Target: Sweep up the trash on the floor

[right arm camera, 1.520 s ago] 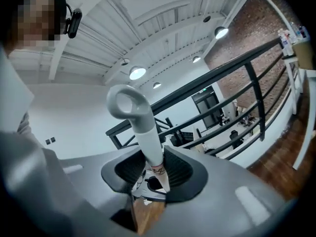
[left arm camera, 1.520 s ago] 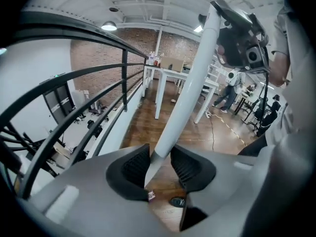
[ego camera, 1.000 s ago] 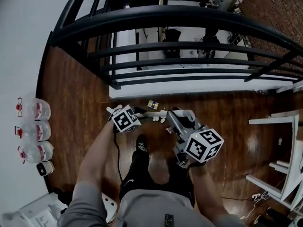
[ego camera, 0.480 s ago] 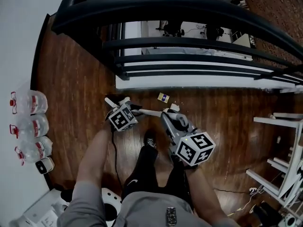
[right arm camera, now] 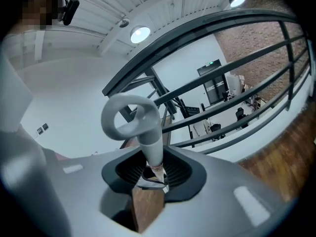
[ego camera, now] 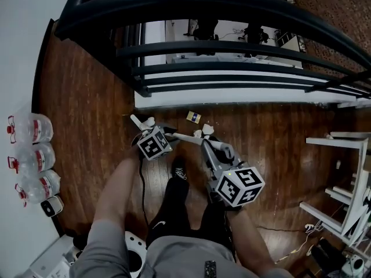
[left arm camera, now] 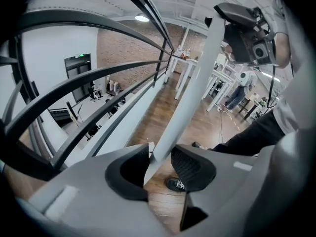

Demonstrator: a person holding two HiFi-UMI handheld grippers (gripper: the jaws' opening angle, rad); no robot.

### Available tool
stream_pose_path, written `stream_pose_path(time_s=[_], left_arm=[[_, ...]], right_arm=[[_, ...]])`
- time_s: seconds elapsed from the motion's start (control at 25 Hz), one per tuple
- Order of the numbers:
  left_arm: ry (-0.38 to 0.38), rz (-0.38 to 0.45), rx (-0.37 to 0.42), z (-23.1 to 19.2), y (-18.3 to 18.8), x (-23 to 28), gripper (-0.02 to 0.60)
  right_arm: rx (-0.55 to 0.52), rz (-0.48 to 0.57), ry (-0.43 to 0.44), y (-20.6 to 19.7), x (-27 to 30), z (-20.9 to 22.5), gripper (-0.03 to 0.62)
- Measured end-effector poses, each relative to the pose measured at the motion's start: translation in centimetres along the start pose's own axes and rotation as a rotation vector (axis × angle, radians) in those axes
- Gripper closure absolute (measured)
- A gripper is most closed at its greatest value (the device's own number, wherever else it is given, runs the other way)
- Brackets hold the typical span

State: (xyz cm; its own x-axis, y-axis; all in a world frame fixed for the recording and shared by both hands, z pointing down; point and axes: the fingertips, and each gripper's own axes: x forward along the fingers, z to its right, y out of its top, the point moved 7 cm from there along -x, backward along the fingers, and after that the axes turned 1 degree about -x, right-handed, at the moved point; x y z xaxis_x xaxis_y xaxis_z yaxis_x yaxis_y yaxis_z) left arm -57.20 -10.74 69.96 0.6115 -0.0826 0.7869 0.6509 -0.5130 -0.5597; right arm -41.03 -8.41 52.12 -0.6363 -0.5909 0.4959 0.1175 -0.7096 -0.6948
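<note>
Trash [ego camera: 192, 116] just ahead of left tool [left arm camera: 159, 166] tight on white pole [left arm camera: 192, 83] and right tool [right arm camera: 153, 174] tight on looped handle [right arm camera: 148, 132]

Floor [ego camera: 87, 97] dark brown wood-grain; left gripper [left arm camera: 159, 154] and right gripper [right arm camera: 153, 169] grey, cubes [ego camera: 153, 143] black-and-white squared; long handle [left arm camera: 192, 83] and looped handle [right arm camera: 148, 132] pale grey.

Trash [ego camera: 191, 116] lies on floor [ego camera: 87, 114] before railing [ego camera: 243, 68]; bottles [ego camera: 30, 155] left.

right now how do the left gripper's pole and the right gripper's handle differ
The left gripper's pole is long and straight; the right gripper's handle ends just above the jaws. The handle has a loop on top; the pole shows none. Both are pale and gripped.
</note>
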Motion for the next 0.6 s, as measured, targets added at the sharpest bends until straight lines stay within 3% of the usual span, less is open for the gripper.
stream_pose_path(time_s=[0.6], left_arm=[[-0.228, -0.034, 0.275, 12.4, 12.4, 12.0, 0.437]], right_arm=[[0.140, 0.120, -0.318, -2.6, -17.4, 9.2, 0.493]])
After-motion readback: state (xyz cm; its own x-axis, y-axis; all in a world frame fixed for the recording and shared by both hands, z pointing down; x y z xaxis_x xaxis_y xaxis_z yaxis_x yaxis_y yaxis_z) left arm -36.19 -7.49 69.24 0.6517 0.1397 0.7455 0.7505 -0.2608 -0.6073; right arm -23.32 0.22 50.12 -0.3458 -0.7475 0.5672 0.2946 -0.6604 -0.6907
